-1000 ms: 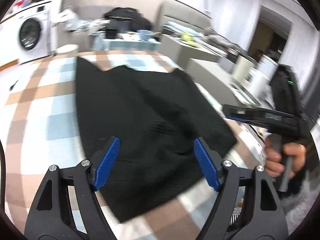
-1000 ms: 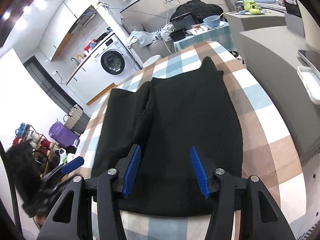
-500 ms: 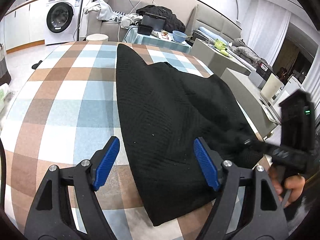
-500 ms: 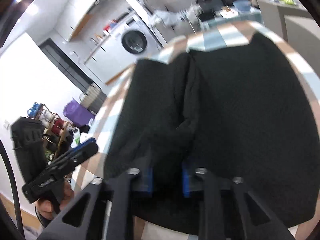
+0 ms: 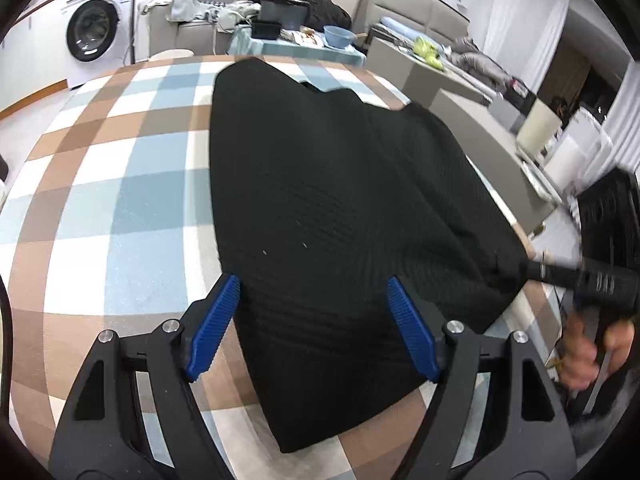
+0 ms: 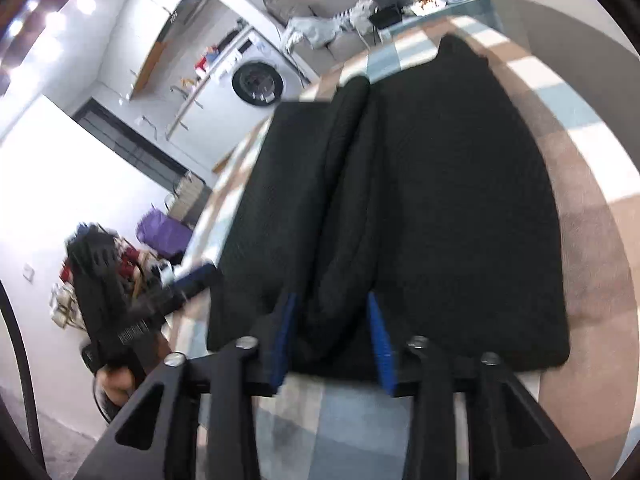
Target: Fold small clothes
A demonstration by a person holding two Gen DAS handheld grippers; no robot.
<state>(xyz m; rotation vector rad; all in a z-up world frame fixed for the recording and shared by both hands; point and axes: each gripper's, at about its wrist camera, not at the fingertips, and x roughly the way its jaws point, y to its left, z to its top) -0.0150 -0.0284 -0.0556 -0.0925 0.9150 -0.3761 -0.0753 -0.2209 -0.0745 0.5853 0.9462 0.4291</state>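
Note:
A black knit garment [image 5: 320, 184] lies flat on the checked table [image 5: 120, 200]; it also shows in the right wrist view [image 6: 440, 200]. My left gripper [image 5: 314, 324] is open, its blue pads on either side of the garment's near hem, just above it. My right gripper [image 6: 332, 340] is half closed around a raised fold of the garment at its near edge; from the left wrist view its tip [image 5: 520, 268] meets the garment's right edge. The left gripper also shows in the right wrist view [image 6: 188, 284].
The checked cloth covers the table to its edges [image 6: 592, 240]. A washing machine [image 5: 96, 36] stands at the back left. A sofa with clothes and a small table with a blue bowl [image 5: 338, 34] lie beyond. Grey counters [image 5: 460, 112] stand to the right.
My right gripper went from wide open to narrowed around a fold at the garment's near edge. My left gripper swung to face down the garment's length and stayed open.

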